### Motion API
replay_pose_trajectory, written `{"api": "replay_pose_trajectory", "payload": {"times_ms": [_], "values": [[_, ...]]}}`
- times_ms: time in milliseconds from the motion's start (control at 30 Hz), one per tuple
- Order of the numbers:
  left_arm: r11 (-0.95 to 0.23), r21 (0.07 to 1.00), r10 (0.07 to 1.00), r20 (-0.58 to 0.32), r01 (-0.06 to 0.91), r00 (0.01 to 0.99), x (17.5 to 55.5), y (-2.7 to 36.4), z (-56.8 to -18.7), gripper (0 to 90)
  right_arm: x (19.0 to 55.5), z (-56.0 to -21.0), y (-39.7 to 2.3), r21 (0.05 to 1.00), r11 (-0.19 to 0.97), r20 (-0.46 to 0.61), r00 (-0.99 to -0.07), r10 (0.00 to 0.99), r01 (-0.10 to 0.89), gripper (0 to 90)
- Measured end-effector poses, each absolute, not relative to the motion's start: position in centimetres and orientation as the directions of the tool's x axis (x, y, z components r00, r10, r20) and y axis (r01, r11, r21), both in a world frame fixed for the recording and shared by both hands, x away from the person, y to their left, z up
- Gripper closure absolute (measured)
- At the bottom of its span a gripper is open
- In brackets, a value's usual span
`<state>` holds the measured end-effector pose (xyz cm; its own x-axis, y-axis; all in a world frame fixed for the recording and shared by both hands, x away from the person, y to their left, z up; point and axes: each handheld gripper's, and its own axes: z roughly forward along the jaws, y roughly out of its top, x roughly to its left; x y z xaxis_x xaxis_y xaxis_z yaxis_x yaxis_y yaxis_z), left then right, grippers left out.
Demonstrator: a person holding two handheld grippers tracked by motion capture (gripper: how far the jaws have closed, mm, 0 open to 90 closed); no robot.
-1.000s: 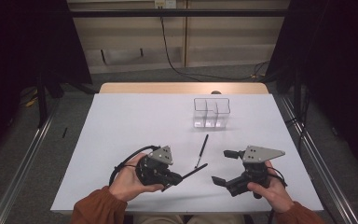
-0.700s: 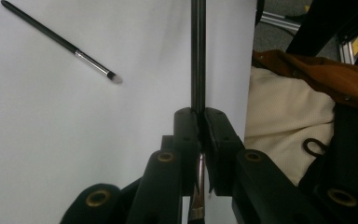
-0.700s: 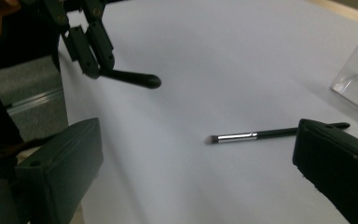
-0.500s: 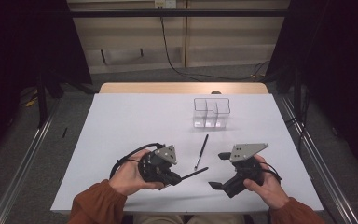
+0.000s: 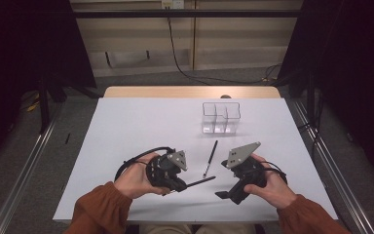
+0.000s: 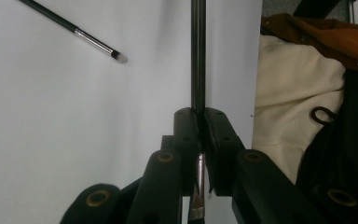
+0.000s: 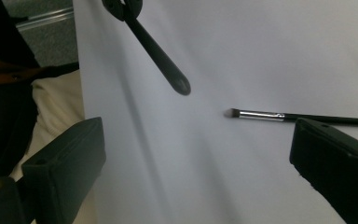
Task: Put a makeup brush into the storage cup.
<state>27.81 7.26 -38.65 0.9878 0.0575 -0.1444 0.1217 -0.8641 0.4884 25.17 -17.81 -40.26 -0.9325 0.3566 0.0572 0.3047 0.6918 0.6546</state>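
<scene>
Your left gripper (image 5: 181, 184) clamps 1 black brush (image 5: 200, 182); your right gripper (image 7: 200, 154) stands wide, empty, near a second brush (image 5: 210, 158) lying on the tabletop (image 5: 141, 126).

So on the table (image 5: 126, 126) there's a divided box (image 5: 221, 117) sitting toward the far side, a bit right of centre. Nearer the person, a loose brush (image 5: 210, 158) lies flat in front of the box, well apart from it. Left gripper (image 5: 175, 183) is left of that brush, with a second brush (image 5: 198, 182) sticking out rightward just above the tabletop. Right gripper (image 5: 231, 195) is right of the loose brush, near the table's close edge.
</scene>
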Motion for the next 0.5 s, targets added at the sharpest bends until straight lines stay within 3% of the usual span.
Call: {"api": "replay_pose_trajectory", "payload": {"times_ms": [233,500], "values": [[-0.898,0.422,0.059,-0.156,0.120,0.986,28.1,6.5,-39.4,84.1,25.9,-40.0,-17.0,0.605,0.743,0.085,-0.951,0.296,0.285,4.4],[-0.906,0.408,0.056,-0.145,0.111,0.988,28.1,5.9,-39.0,84.1,26.7,-39.9,-16.0,0.513,0.817,0.103,-0.964,0.244,0.262,18.6]]}}
